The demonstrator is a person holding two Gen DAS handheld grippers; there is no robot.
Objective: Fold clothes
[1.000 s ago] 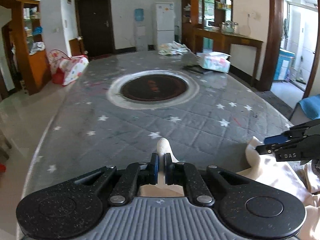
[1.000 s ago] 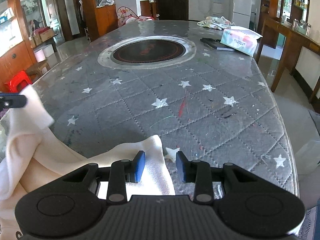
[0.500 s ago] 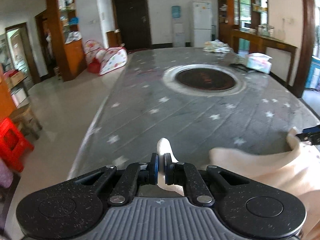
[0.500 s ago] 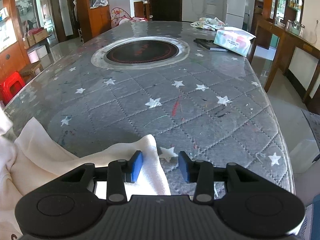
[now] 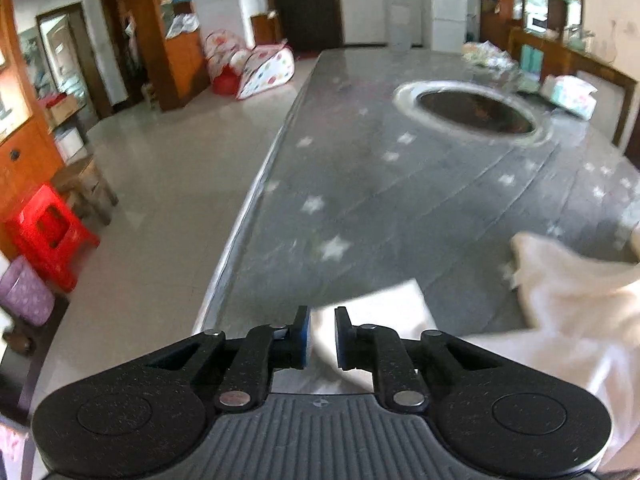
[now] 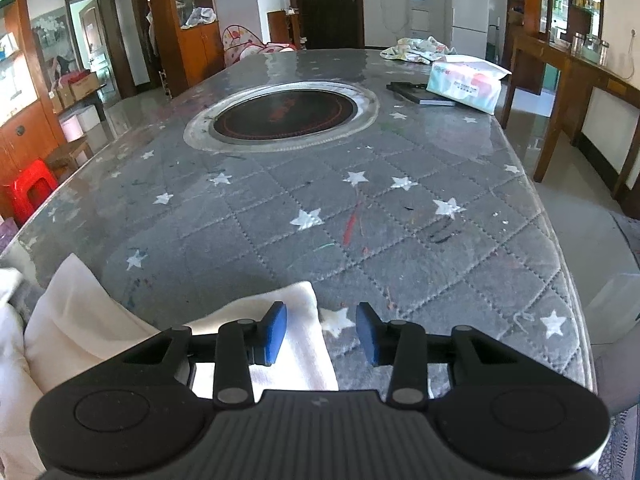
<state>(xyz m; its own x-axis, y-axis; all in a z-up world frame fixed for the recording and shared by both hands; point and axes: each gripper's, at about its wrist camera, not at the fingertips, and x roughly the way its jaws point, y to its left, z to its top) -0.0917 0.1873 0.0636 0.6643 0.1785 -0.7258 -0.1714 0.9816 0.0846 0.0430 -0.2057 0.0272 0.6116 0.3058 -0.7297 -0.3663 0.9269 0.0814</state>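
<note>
Left wrist view only: left gripper (image 5: 321,330) barely parted around cream garment (image 5: 568,300); right gripper (image 6: 321,334) wide

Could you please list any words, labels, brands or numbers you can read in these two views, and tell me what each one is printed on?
None can be read.
Tissue pack: printing on its side, too small to read.
Round cooktop set into the table: reddish markings, too blurred to read.
Water dispenser and fridge: no legible label.
</note>
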